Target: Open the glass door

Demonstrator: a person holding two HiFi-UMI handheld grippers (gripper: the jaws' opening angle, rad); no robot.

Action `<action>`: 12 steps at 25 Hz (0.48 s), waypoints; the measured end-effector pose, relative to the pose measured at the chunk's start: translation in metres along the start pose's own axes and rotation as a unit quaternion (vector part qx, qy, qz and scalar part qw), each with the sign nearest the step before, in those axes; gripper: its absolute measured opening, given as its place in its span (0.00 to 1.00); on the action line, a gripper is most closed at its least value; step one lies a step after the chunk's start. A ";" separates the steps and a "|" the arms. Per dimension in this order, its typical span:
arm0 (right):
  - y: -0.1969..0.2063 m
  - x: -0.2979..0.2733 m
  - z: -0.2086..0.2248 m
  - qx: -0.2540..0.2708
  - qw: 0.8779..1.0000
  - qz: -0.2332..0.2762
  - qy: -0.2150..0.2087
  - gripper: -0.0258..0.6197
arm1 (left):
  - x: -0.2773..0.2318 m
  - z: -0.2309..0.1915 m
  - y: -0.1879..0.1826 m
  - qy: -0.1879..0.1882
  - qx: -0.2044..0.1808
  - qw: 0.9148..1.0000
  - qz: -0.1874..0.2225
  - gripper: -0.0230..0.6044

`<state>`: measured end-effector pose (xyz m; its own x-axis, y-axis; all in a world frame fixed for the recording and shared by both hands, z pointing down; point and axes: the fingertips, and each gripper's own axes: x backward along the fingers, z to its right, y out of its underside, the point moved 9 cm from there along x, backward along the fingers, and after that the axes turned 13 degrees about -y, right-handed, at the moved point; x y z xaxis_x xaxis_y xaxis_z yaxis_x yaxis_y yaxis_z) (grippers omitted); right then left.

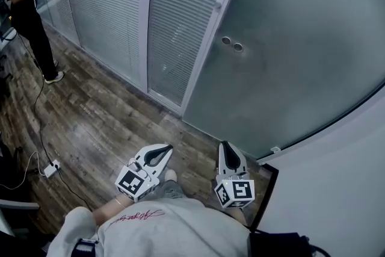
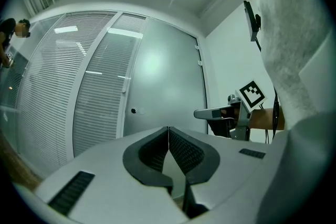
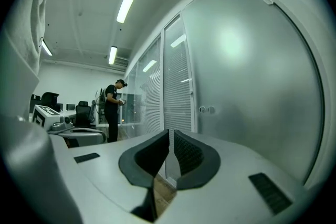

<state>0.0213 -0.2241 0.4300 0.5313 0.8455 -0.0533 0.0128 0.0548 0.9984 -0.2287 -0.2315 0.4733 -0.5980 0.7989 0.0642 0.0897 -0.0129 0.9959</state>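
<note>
The frosted glass door (image 1: 289, 63) stands closed ahead of me, with two small round lock fittings (image 1: 231, 44) near its left edge. It also shows in the left gripper view as the door (image 2: 165, 76) with a dark lock spot (image 2: 133, 110), and in the right gripper view as the door (image 3: 252, 76) with the fittings (image 3: 206, 109). My left gripper (image 1: 161, 149) (image 2: 168, 128) is shut and empty, held low and well short of the door. The right gripper (image 1: 225, 145) (image 3: 171, 131) is beside it, jaws together with nothing between them, also apart from the door.
Glass partitions with blinds (image 1: 108, 3) run left of the door. A person (image 1: 27, 15) stands by them at far left. A cable and power strip (image 1: 51, 168) lie on the wooden floor (image 1: 102, 123). A white wall (image 1: 337, 189) closes the right side.
</note>
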 end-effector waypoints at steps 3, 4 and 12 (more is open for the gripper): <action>-0.006 -0.031 0.028 0.011 1.000 -0.011 -0.001 0.07 | -0.032 -0.012 -0.006 -0.009 0.001 1.000 -0.005 0.07; -0.008 -0.042 0.037 0.011 1.000 -0.009 -0.002 0.07 | -0.043 -0.016 -0.009 -0.011 0.000 1.000 -0.005 0.07; -0.022 -0.126 0.115 0.014 1.000 -0.001 0.019 0.07 | -0.118 -0.050 -0.016 -0.026 -0.006 1.000 0.005 0.07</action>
<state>0.0516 -0.3931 0.4165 0.4984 0.8652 -0.0558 0.0373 0.0429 0.9984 -0.1992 -0.3551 0.4534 -0.5557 0.8284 0.0705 0.0856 -0.0273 0.9960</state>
